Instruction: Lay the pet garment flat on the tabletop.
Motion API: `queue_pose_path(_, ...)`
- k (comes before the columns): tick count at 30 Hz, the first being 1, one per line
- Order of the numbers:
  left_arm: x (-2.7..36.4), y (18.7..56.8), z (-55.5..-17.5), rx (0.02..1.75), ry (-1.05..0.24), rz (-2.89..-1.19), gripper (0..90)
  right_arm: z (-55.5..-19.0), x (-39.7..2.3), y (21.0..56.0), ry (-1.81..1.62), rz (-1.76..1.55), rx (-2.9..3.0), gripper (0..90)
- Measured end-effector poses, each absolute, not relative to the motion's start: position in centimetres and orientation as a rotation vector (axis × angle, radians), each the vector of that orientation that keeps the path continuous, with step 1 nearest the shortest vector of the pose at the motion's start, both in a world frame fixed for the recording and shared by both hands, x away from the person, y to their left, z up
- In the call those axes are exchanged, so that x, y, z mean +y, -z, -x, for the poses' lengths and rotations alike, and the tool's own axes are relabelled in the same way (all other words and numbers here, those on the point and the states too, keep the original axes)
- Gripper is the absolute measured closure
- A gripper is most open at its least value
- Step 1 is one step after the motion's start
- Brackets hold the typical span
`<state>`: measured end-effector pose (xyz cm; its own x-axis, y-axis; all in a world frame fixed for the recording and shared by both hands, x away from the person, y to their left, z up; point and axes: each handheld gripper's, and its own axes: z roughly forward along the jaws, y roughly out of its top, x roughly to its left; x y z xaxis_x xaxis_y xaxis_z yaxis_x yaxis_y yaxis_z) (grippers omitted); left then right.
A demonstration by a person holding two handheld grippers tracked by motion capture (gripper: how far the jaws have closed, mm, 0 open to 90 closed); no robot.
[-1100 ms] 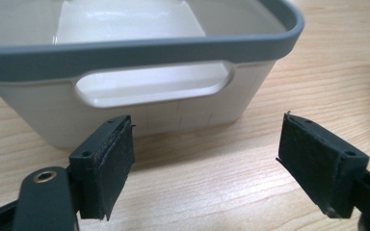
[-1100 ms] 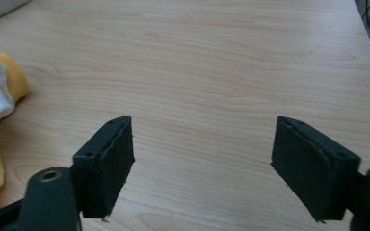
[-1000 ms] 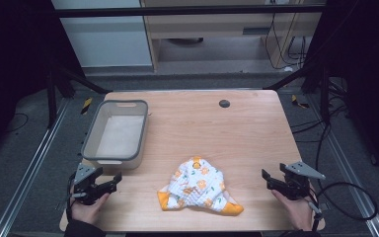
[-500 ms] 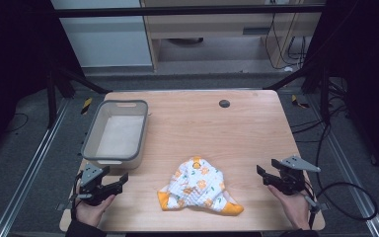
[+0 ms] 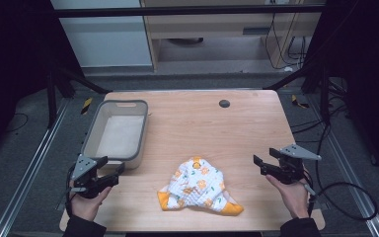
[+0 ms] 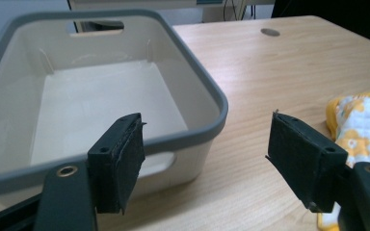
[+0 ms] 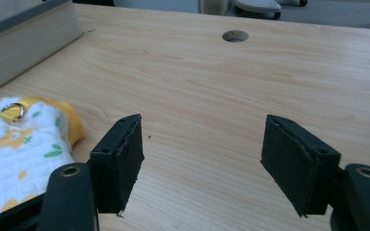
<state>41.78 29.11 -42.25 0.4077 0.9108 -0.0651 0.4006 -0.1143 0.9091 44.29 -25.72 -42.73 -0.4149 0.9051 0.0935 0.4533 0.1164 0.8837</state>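
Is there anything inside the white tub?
Empty. The tub shows only its bare white floor, and the cloth lies outside it on the table.

The cloth [image 6: 361, 130] runs off the left gripper view's right edge.

Both hands have risen: the left tool [image 5: 112, 172] narrowed slightly, the right tool [image 5: 262, 165] reopened wide, both empty.

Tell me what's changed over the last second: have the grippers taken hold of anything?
Both hands have edged inward and up toward the cloth. The left gripper has just been closing slightly, the right gripper reopening; nothing sits between either pair of jaws, and nothing is held. The cloth, the tub and the table are unchanged.
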Motion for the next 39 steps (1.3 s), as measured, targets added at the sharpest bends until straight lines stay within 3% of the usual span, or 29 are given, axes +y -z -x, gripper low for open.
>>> queue_pose_path(16,24.5,40.0,-43.8,1.046,-0.618,-1.769,28.4,-45.1,-22.5,40.2,-1.319,-1.212,1.974,32.4)
queue_pose_path(39,17.8,43.4,-45.3,0.957,-0.463,-1.961,31.0,-45.7,-18.6,43.1,-1.333,-1.158,2.145,35.7)
